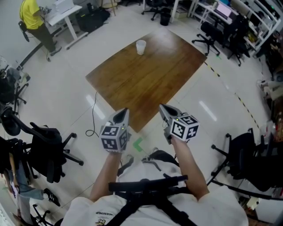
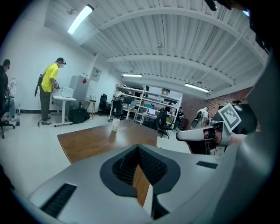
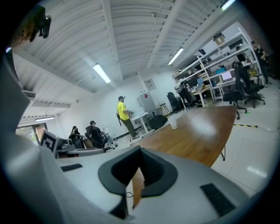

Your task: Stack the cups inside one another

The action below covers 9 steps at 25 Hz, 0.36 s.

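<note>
Left gripper (image 1: 123, 114), right gripper (image 1: 164, 109) at table's (image 1: 146, 81) near corner; cup (image 1: 140, 47) far.

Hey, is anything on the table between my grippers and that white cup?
Nothing visible. Only bare wooden table lies between the left gripper, the right gripper and the white cup at its far end.

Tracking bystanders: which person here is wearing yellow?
The person standing at the white desk, past the wooden table; the two seated people nearby wear dark clothes.

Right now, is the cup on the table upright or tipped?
Upright. The white cup stands on its base near the far edge of the wooden table, rim up. One cup or a nested stack: cannot tell.
</note>
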Tool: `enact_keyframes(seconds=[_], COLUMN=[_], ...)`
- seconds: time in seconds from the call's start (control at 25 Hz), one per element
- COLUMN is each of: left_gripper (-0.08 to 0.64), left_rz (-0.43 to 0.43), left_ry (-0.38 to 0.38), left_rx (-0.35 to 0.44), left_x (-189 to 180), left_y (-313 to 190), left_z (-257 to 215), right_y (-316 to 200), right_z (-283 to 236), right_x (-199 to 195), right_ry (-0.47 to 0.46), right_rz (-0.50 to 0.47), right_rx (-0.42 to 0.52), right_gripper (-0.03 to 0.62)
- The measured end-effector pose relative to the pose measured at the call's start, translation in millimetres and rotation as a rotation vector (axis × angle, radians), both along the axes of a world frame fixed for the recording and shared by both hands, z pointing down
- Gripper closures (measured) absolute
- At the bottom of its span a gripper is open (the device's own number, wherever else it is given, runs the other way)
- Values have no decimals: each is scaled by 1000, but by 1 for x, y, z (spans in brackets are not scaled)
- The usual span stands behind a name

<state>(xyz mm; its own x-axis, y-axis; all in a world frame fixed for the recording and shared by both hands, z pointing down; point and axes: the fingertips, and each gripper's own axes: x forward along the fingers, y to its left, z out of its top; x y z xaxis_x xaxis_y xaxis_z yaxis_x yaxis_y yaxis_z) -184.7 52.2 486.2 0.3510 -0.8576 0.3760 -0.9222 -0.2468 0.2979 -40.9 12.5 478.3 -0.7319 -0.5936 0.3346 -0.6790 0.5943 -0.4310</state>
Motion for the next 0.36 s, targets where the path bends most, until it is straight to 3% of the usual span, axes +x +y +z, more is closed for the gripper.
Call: enact_keyframes(seconds=[0.36], left_gripper=[560], left_rz=[-14], left_ry=[46], left_rx=[11], left_x=[8], left_y=[-2], left_z=[-9], right_y=[2], right_z=[0], right_x=[3], right_ry=[6], right_rz=[-4], right_rx=[9], right_gripper=[589])
